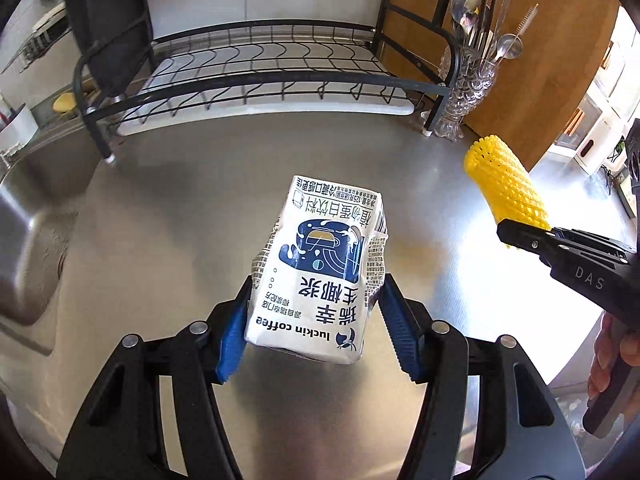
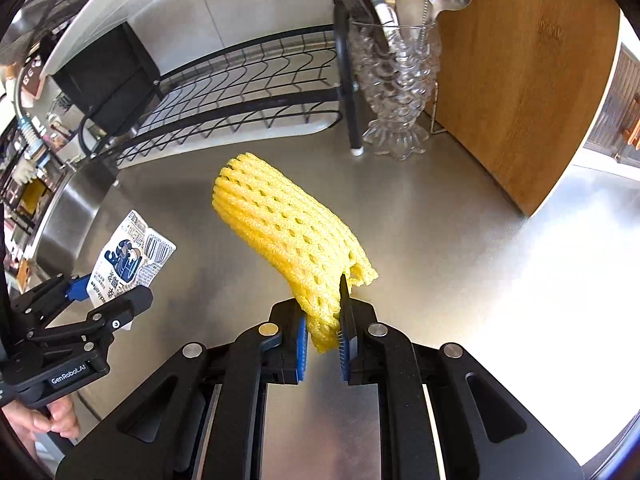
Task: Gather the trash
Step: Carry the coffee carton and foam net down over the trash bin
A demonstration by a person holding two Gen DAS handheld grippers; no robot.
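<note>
A crumpled white and blue drink carton (image 1: 320, 264) hangs above the steel counter (image 1: 168, 208), with my left gripper (image 1: 316, 292) shut on its lower sides between blue pads. In the right wrist view the carton (image 2: 128, 256) and left gripper (image 2: 108, 296) show at the left. My right gripper (image 2: 324, 320) is shut on one end of a yellow foam net sleeve (image 2: 288, 228), which sticks up and away from the jaws, off the counter. From the left wrist view the sleeve (image 1: 504, 184) and right gripper (image 1: 520, 234) sit at the right.
A black wire dish rack (image 1: 260, 68) stands at the back. Beside it is a glass vase of cutlery (image 1: 472, 80), and a wooden board (image 1: 540, 60) leans behind that. A sink (image 1: 28, 232) lies to the left. A hand (image 1: 612, 360) grips the right handle.
</note>
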